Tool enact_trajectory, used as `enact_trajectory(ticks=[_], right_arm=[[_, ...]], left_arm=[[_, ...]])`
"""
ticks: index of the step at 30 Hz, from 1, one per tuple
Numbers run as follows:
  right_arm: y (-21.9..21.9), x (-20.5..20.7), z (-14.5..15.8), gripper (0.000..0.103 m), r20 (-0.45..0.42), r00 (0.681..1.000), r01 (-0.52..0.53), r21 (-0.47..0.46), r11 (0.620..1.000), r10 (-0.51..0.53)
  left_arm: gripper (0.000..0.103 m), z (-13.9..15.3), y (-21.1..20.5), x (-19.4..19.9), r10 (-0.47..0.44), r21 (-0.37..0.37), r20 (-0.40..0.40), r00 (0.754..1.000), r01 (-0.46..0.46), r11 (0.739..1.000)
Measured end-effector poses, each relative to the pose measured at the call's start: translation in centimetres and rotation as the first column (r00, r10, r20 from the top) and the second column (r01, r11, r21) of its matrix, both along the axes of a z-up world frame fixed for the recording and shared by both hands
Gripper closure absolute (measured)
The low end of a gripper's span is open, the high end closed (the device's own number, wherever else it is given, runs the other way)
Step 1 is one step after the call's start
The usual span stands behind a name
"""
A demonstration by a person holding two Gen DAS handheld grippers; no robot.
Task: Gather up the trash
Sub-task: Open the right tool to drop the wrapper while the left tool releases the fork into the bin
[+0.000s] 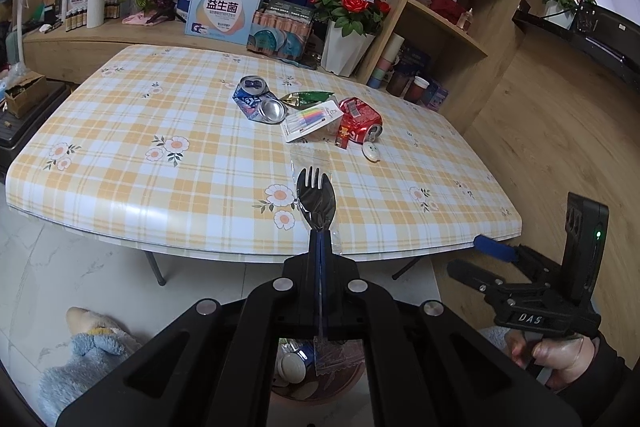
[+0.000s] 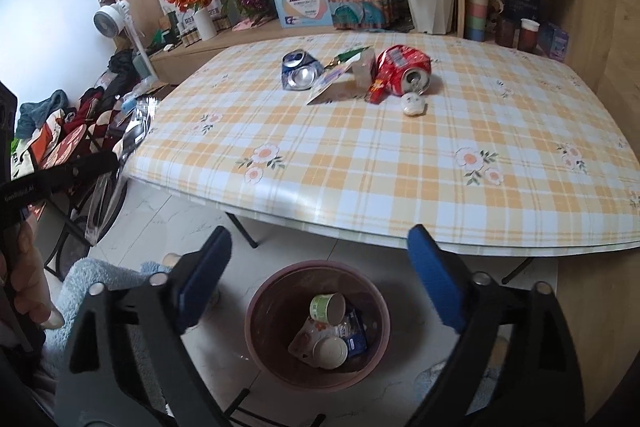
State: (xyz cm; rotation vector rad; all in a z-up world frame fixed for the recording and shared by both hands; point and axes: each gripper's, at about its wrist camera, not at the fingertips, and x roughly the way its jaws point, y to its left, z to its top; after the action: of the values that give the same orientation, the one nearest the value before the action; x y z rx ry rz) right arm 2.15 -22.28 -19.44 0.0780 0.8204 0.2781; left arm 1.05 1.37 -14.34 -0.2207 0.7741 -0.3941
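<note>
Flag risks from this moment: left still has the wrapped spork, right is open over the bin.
1. Left gripper pinches the wrapped spork by its thin handle; released here, it may miss the bin.
2. Right gripper hangs open, empty; crushed cans on the table could roll when grabbed.

Right tongs (image 1: 494, 247) read "DAS"; blue box (image 1: 224, 11) reads "益生菌".
</note>
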Motion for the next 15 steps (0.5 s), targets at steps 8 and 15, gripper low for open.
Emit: enact_trajectory(ticks=[8,15], right_arm=[[-1.8,0.5,0.9,0.006,0.030,0.997,0.071,-0.023,0.997,-0.070],[-3.2,0.5,0.7,0.006,0.030,0.994,0.106,-0.013,0.994,-0.105]], left_arm=[[0.102,-0.9,-1.2,0.1,-0.053,0.005,-0.033,0.998,0.053,0.999],[0.102,-1.8,-2.5,0.1,-0.107,-0.001,-0.065,0.992,0.107,0.994]])
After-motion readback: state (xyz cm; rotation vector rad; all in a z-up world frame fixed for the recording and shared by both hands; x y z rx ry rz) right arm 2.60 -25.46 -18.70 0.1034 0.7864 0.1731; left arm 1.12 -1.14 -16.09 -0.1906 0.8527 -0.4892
